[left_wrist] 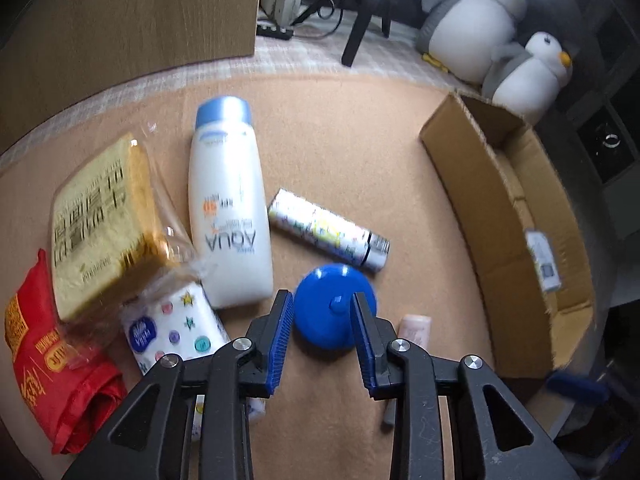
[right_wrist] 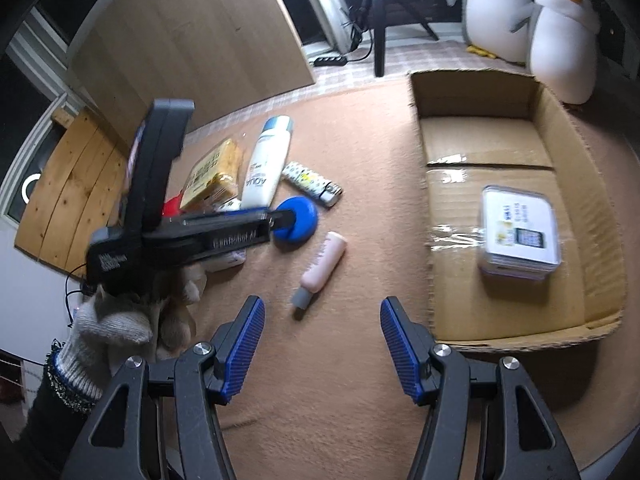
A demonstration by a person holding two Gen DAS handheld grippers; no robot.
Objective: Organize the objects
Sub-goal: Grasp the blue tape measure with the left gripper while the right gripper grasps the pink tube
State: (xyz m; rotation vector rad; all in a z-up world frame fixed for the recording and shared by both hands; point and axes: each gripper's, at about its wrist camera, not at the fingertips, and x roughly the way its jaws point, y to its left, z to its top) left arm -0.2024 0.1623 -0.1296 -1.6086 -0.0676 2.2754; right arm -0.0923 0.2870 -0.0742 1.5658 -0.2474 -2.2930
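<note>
Your left gripper (left_wrist: 320, 320) pointed steeply down at the tan carpet (left_wrist: 340, 140), its blue-padded jaws closed on the round blue plastic lid with a small knob (left_wrist: 332, 304); the pads pressed its two sides. From the right wrist view the same left gripper (right_wrist: 276, 220) reached in from the left, carried by your hand in a grey knitted glove (right_wrist: 120, 320), with the round blue plastic lid (right_wrist: 300, 216) caught at its tip.

Your right gripper (right_wrist: 322, 344) hung over bare carpet with its jaws spread and nothing between them. Just beyond it lay a small pink tube with a grey cap (right_wrist: 320, 268), near the lid but apart from it.

To the left of the lid lay the rest of the pile: a white lotion bottle with a blue cap (left_wrist: 228, 208) on its side, a bagged loaf of sliced bread (left_wrist: 100, 224) further left, a red printed bag (left_wrist: 48, 360) at the near left, and a white tissue pack with coloured dots and stars (left_wrist: 176, 328) just beside the left jaw. A slim patterned cylinder with a silver end (left_wrist: 328, 232) lay just beyond the lid.

On the right stood an open brown cardboard box (right_wrist: 420, 200), holding a clear flat plastic case with a white label (right_wrist: 520, 232). Two plush penguins (right_wrist: 560, 32) sat behind the box.
</note>
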